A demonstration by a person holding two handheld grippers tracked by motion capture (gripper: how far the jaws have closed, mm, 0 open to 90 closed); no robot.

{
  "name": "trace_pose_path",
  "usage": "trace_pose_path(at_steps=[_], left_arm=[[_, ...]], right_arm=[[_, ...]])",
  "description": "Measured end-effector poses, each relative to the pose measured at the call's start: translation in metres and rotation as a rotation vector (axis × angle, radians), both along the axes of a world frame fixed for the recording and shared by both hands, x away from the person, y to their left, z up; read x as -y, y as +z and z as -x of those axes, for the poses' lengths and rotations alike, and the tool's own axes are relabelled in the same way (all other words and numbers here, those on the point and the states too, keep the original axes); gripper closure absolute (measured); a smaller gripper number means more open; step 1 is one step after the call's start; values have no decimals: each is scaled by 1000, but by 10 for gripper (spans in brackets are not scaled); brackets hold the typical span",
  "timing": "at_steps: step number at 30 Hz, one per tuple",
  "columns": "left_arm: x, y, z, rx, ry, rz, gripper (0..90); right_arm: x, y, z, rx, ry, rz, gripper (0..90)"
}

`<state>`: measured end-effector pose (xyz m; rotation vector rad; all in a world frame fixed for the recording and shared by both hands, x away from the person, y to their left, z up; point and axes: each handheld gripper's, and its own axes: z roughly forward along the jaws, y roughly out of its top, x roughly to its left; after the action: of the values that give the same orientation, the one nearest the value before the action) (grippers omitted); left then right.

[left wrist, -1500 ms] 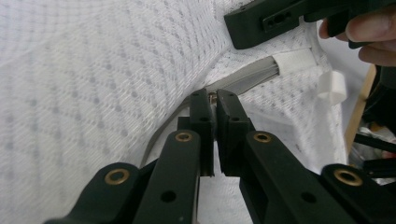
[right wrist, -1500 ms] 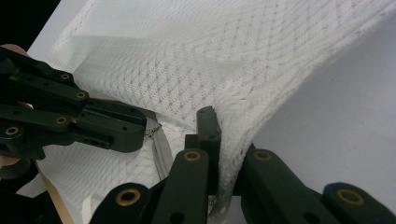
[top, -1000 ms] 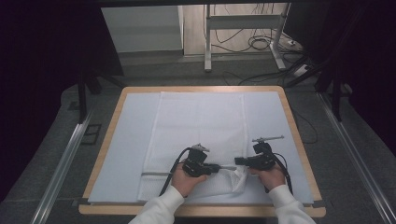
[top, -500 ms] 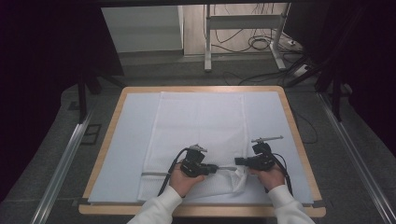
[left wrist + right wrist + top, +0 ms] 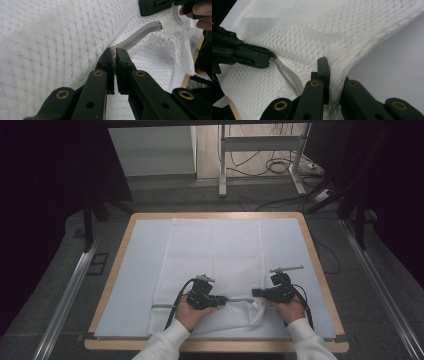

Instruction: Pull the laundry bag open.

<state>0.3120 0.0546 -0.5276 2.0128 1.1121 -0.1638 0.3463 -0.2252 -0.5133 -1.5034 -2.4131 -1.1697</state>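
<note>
A white mesh bag [image 5: 215, 255] lies flat on a pale blue mat [image 5: 137, 270], its near edge bunched between my hands. My left gripper [image 5: 225, 300] is shut on the small metal zipper pull [image 5: 114, 52] at the end of the grey zipper band [image 5: 142, 35]. The band runs across to my right gripper [image 5: 254, 293], which is shut on a fold of the bag's mesh [image 5: 342, 67] at its near right corner. In the right gripper view the left gripper [image 5: 249, 56] comes in from the left with the pull at its tip, and the zipper band [image 5: 287, 75] curves down from it.
The mat lies on a table with a wooden rim [image 5: 235, 346]. Metal rails [image 5: 65, 300] run along the floor on both sides. Beyond the far edge stand a table frame [image 5: 222, 165] and loose floor cables [image 5: 280, 167].
My left gripper has crept slightly to the left with the zipper pull in it, so a little more grey band shows between the hands. The right gripper has stayed put.
</note>
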Motion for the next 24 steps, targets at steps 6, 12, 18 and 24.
trace_pose_path(at_steps=[6, 12, 18, 24], left_arm=[[-6, -1, 1, -11, 1, 9, 870], [-11, -2, 1, -10, 9, 0, 870], [-15, -2, 2, -13, 20, 11, 870], [-22, -2, 3, -16, 26, 10, 870]], right_arm=[[0, 0, 0, 0, 5, 4, 883], [0, 0, 0, 2, 0, 8, 883], [-1, -1, 0, 6, 5, 14, 883], [-1, -1, 1, 8, 5, 17, 883]])
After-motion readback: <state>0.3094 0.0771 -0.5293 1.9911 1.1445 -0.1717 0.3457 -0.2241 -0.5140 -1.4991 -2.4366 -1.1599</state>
